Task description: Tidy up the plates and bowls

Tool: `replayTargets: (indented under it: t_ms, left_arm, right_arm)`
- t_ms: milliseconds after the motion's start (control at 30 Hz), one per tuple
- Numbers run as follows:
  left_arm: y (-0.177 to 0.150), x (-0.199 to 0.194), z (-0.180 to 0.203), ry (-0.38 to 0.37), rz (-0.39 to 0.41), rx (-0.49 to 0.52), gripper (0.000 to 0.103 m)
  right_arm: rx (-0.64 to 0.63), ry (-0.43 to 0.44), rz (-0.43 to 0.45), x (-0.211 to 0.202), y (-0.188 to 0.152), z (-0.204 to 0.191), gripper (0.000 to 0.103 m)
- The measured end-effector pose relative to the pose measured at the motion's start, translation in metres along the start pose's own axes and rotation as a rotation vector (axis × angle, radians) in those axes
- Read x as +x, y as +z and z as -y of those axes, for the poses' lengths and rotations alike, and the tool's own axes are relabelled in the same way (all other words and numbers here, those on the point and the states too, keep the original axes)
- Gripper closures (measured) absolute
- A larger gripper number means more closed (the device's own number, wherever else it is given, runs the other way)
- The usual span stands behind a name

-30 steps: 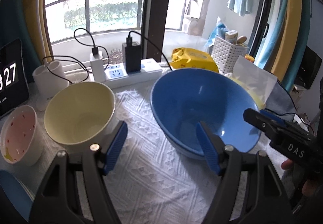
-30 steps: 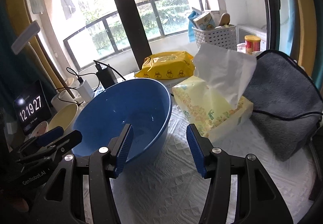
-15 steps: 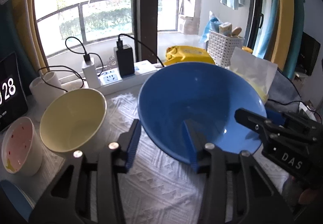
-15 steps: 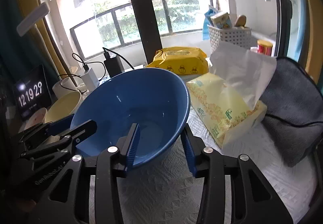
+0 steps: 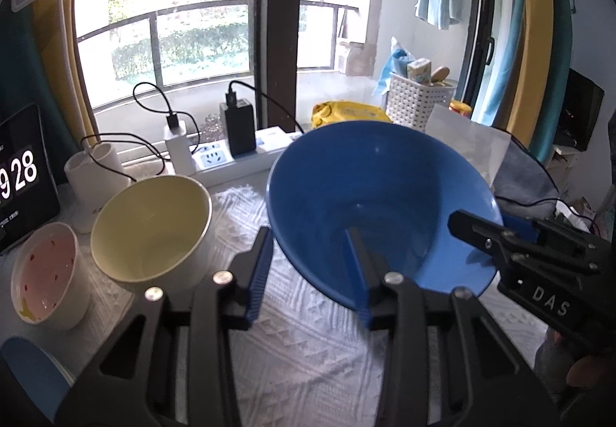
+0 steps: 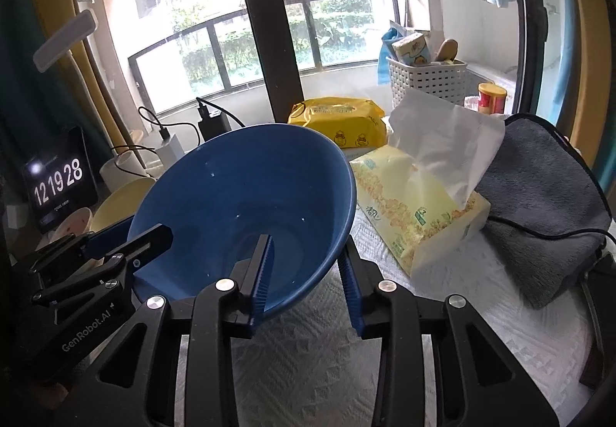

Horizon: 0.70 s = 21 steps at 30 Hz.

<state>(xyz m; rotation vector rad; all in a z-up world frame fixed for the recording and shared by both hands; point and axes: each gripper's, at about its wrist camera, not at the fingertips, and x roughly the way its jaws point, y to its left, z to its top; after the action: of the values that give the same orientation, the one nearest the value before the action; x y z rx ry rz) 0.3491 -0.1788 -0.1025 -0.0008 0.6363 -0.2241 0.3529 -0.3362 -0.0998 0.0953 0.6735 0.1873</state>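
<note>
Three bowls on the white cloth (image 5: 308,350): blue bowl (image 5: 369,196), cream bowl (image 5: 154,230), small white bowl (image 5: 42,273). Left gripper (image 5: 308,273) clamps the blue one's near rim; right gripper (image 6: 308,273) is closing on the opposite rim, lifting it tilted. A blue plate (image 5: 27,369) is cut off. Only the right view shows the tissue pack (image 6: 415,207)

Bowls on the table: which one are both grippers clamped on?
The big blue bowl, tilted. The left gripper and right gripper each straddle its rim. The cream bowl and the small pink-lined bowl beside it sit untouched.
</note>
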Motion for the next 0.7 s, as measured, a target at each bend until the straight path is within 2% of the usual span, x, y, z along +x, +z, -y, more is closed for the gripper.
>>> replayTargets:
  t_ms: [700]
  left_arm:
    - [-0.022,-0.059,-0.013,-0.021,0.033,-0.034,0.064]
  right_arm:
    - [-0.025,0.001,0.017,-0.047,-0.017,-0.030,0.067]
